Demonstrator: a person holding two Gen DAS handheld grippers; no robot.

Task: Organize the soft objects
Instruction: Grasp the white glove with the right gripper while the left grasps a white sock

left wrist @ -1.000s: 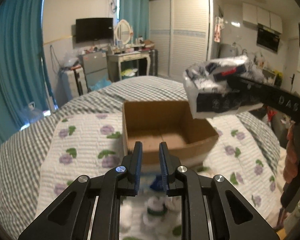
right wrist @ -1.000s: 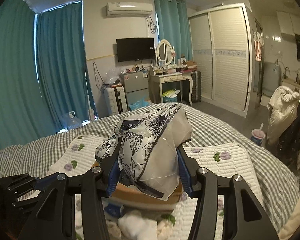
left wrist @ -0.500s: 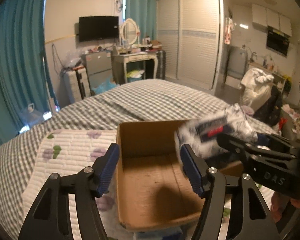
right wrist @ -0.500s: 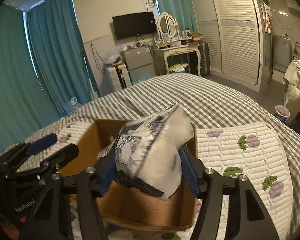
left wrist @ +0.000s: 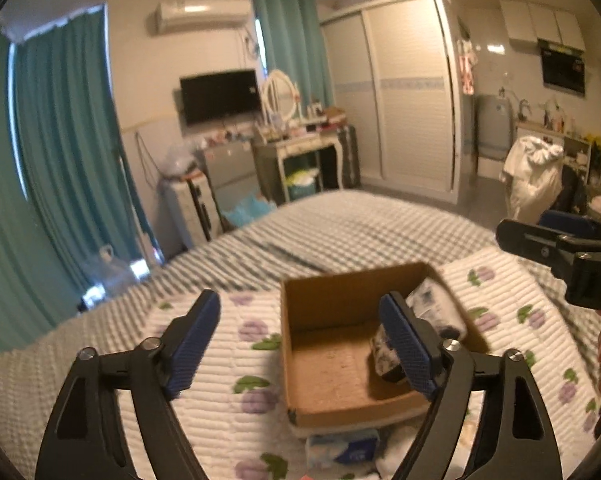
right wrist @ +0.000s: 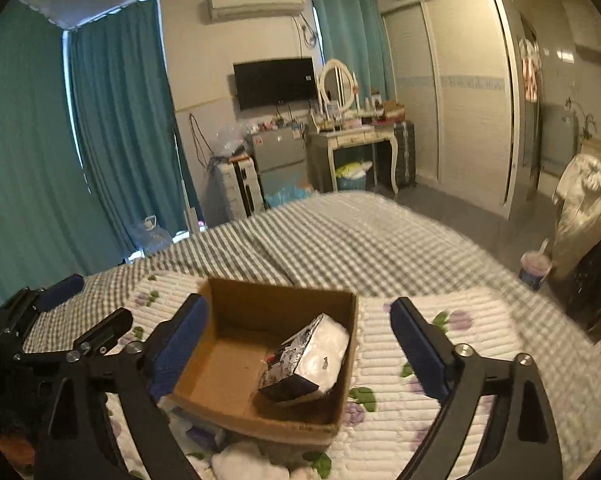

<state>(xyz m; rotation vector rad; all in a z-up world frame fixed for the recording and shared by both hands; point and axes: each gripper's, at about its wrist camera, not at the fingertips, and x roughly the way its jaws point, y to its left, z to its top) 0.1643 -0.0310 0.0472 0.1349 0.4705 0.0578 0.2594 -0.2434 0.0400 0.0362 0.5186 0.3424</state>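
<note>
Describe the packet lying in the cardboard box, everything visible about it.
The packet is a soft plastic-wrapped pack, white with a black floral line print and a dark end panel with a small red mark. It looks crinkly and slightly puffed. It lies tilted in the right part of the box, leaning against the right wall, its dark end on the bare floor. Neither tool touches it; both are open.

The left tongs (left wrist: 306,338) hide part of the floral packet (left wrist: 434,312); soft bundles (right wrist: 240,462) (blurred) leave the frame's bottom.
</note>
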